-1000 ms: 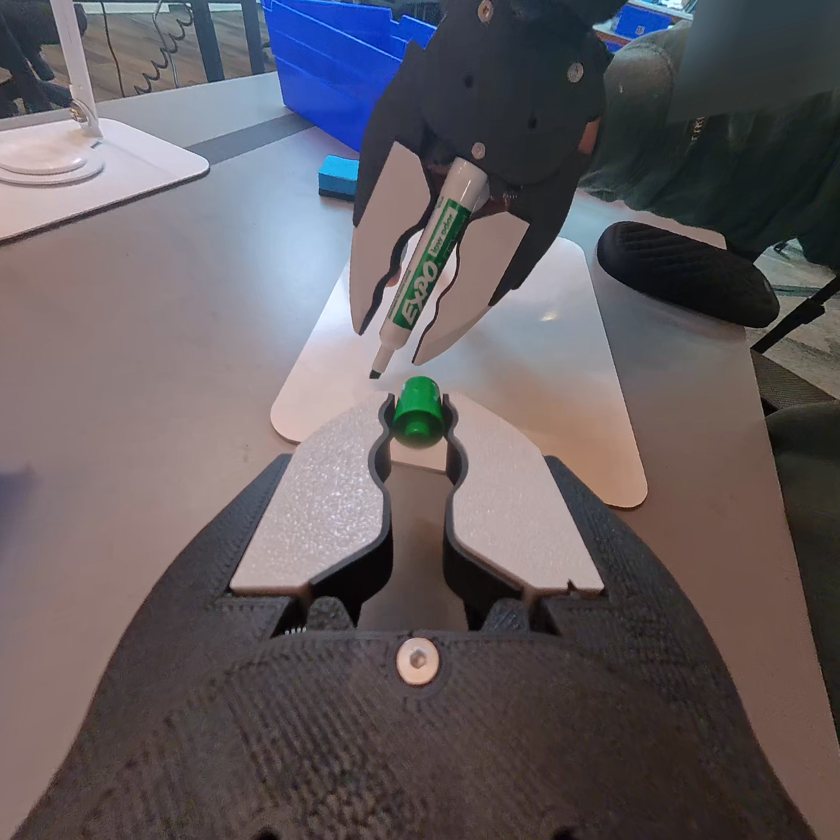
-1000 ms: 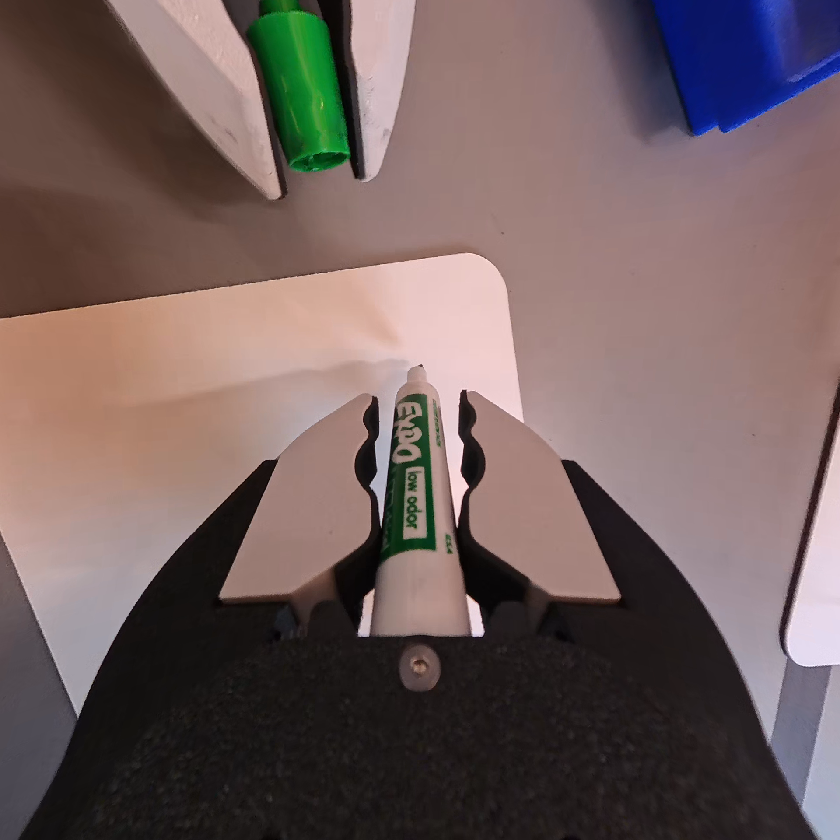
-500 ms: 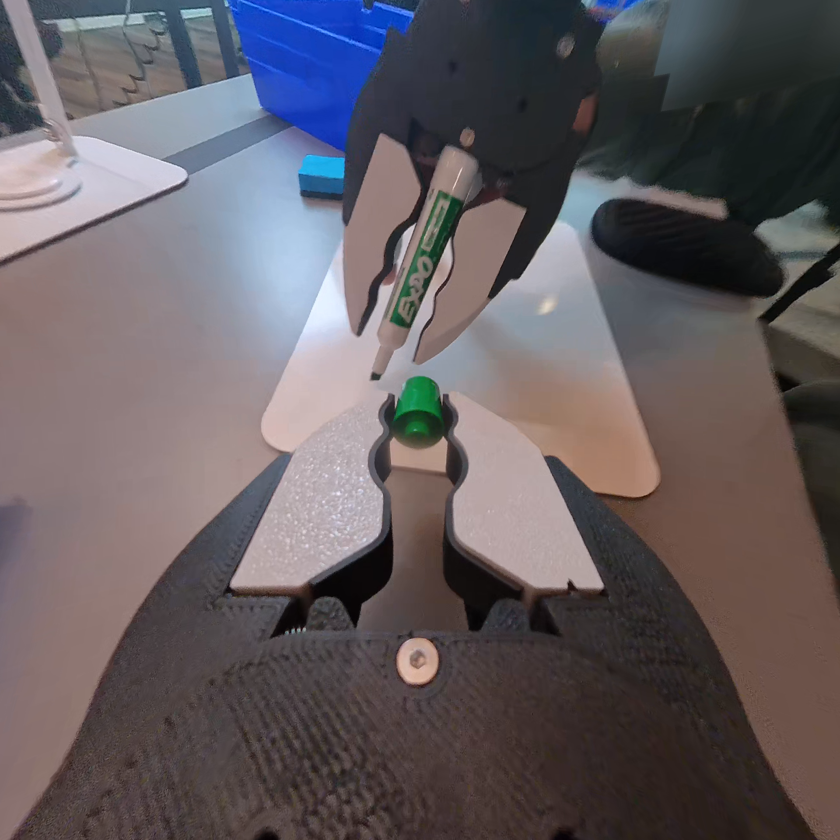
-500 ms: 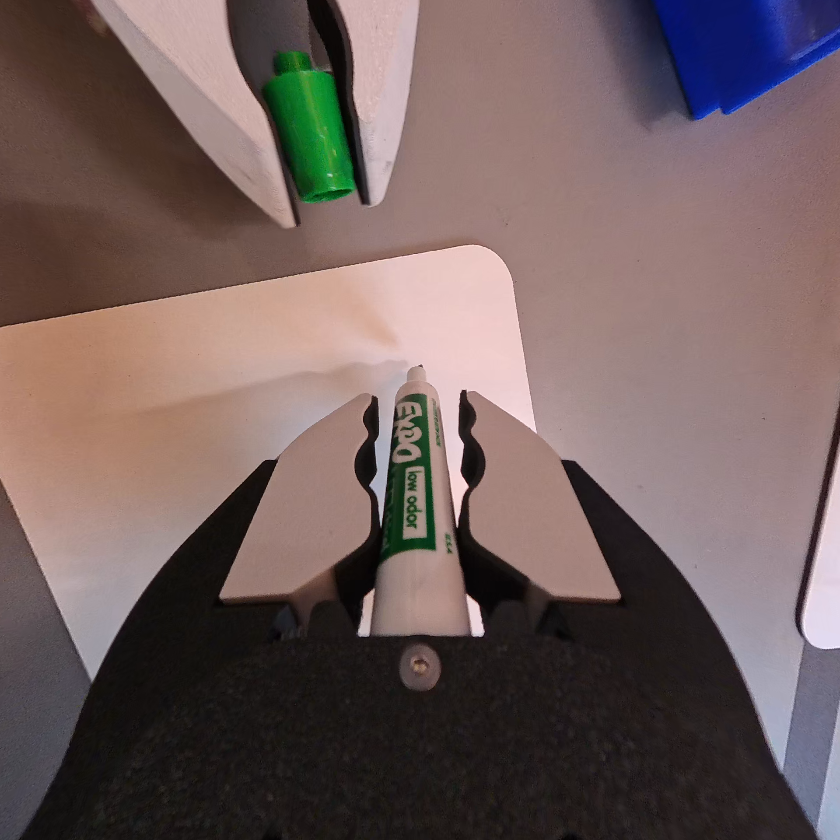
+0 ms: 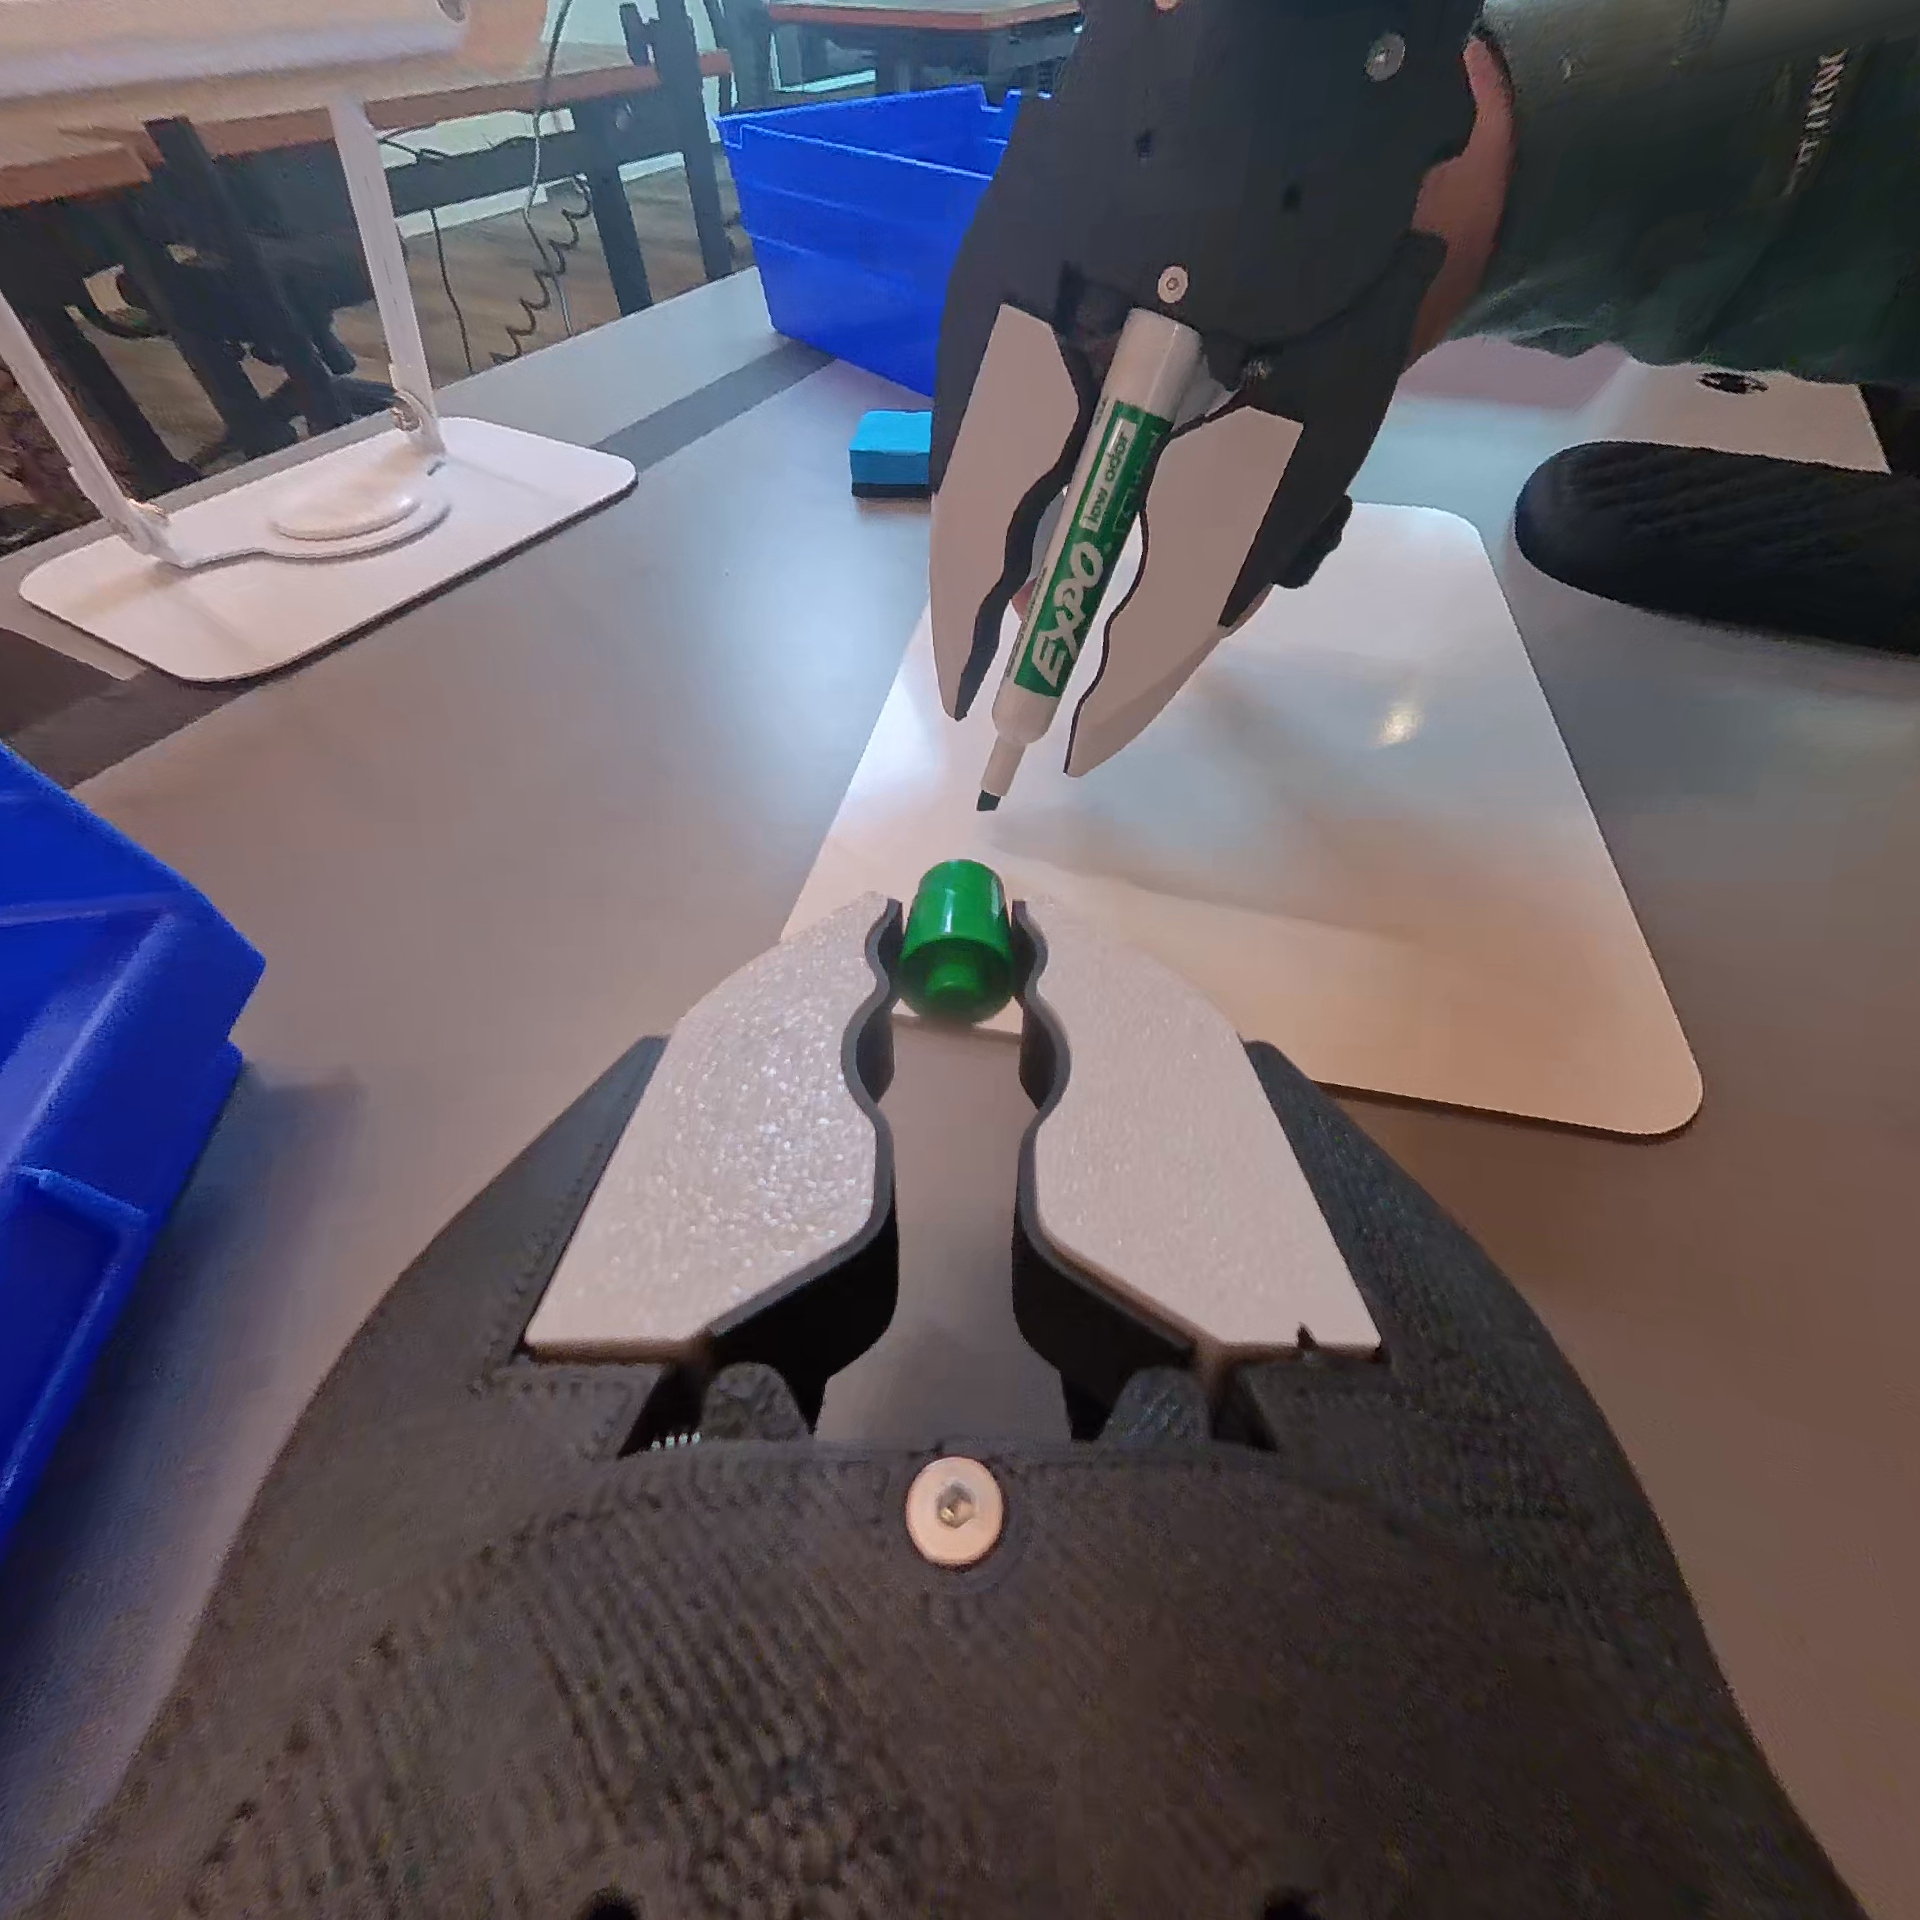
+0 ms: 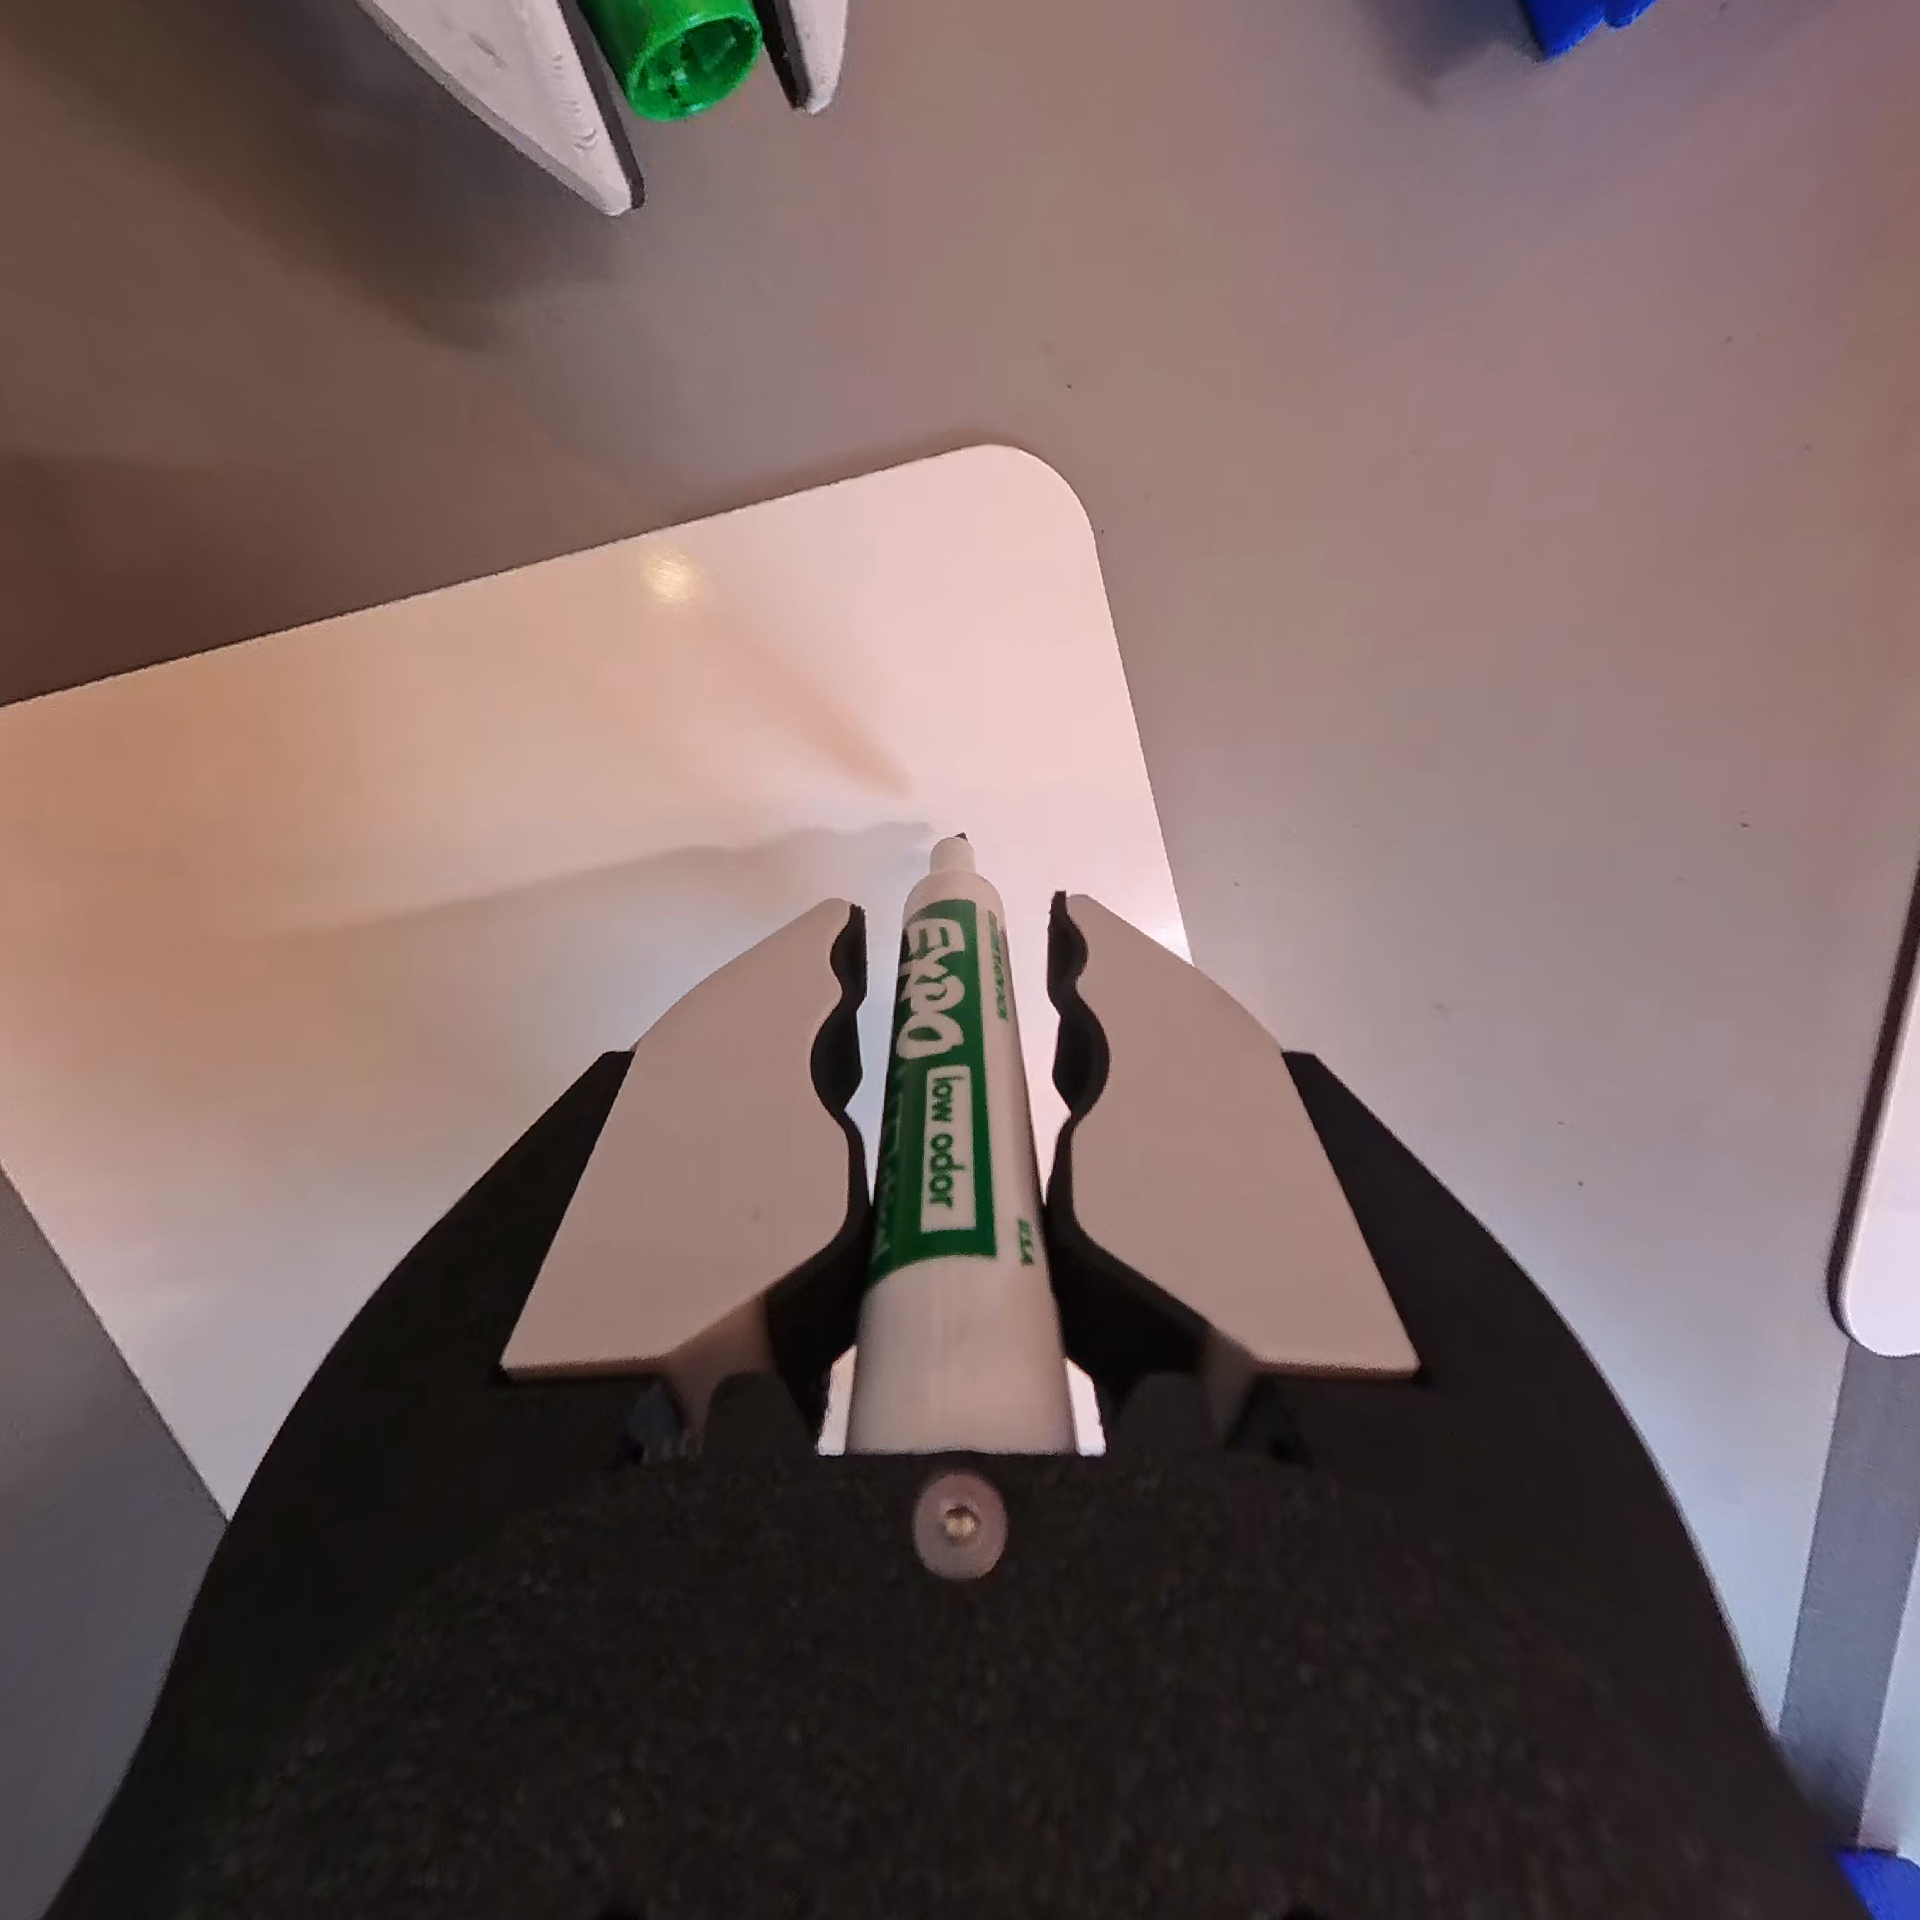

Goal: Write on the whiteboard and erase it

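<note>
A white whiteboard [image 5: 1299,852] lies flat on the grey table and is blank; it also shows in the right wrist view [image 6: 468,883]. My right gripper [image 6: 954,914] is shut on an uncapped green-labelled marker [image 6: 940,1091], point down. The tip is at or just above the board near one corner. The left wrist view shows this gripper [image 5: 1016,740] and marker [image 5: 1091,540] from the front. My left gripper [image 5: 954,935] is shut on the green cap [image 5: 954,961], low at the board's near corner. It shows in the right wrist view [image 6: 715,145] with the cap [image 6: 691,62].
A blue eraser block [image 5: 888,452] lies beyond the board. Blue bins [image 5: 862,208] stand at the back, another [image 5: 94,1091] at the near left. A white lamp base [image 5: 312,540] sits far left, a black pad [image 5: 1714,540] right. A person's sleeve [image 5: 1714,187] is behind.
My left gripper has drawn back from the board with the cap, so more of the table shows. My right gripper still holds the marker over the same corner.
</note>
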`<state>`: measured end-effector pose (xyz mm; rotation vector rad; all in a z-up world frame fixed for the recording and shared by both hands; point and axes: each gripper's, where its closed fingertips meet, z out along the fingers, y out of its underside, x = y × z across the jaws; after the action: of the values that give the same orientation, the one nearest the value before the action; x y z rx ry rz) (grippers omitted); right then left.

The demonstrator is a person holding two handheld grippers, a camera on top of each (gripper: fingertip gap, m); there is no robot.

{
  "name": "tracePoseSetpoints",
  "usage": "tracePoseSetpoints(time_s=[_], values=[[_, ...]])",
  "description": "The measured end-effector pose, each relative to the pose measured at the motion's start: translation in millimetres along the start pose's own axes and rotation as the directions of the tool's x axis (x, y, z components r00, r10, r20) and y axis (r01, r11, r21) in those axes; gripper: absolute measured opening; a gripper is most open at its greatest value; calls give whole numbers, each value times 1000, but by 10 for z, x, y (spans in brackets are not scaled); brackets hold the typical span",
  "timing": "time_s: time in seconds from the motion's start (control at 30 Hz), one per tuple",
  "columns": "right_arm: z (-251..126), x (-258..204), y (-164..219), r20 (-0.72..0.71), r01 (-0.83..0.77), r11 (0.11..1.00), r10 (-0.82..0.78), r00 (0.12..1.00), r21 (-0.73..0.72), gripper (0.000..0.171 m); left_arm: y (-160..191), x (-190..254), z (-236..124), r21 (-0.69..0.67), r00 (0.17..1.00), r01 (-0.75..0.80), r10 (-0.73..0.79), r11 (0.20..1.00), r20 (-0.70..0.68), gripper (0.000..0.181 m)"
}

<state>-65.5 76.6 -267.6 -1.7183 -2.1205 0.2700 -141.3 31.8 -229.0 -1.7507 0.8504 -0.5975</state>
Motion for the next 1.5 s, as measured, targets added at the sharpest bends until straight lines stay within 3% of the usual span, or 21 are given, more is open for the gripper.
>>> tracePoseSetpoints(time_s=[0.53, 0.87, 1.23, 1.5], values=[[55, 87, 79, -8, 2, 998, -3, 1000, -55, 34, 80, 46, 34, -48, 1000, 7, -9, 999, -29, 19], [153, 38, -94, 23, 49, 997, -48, 999, -52, 34, 82, 65, 34, -55, 1000, -11, 10, 998, -30, 19], [140, -388, -255, 100, 147, 988, -142, 985, -42, 34, 89, 56, 31, -60, 1000, -5, 4, 998, -28, 19], [-55, -772, -2, 163, 173, 981, -157, 974, -92, 34, 105, 58, 39, -68, 1000, -2, 0, 998, -31, 19]])
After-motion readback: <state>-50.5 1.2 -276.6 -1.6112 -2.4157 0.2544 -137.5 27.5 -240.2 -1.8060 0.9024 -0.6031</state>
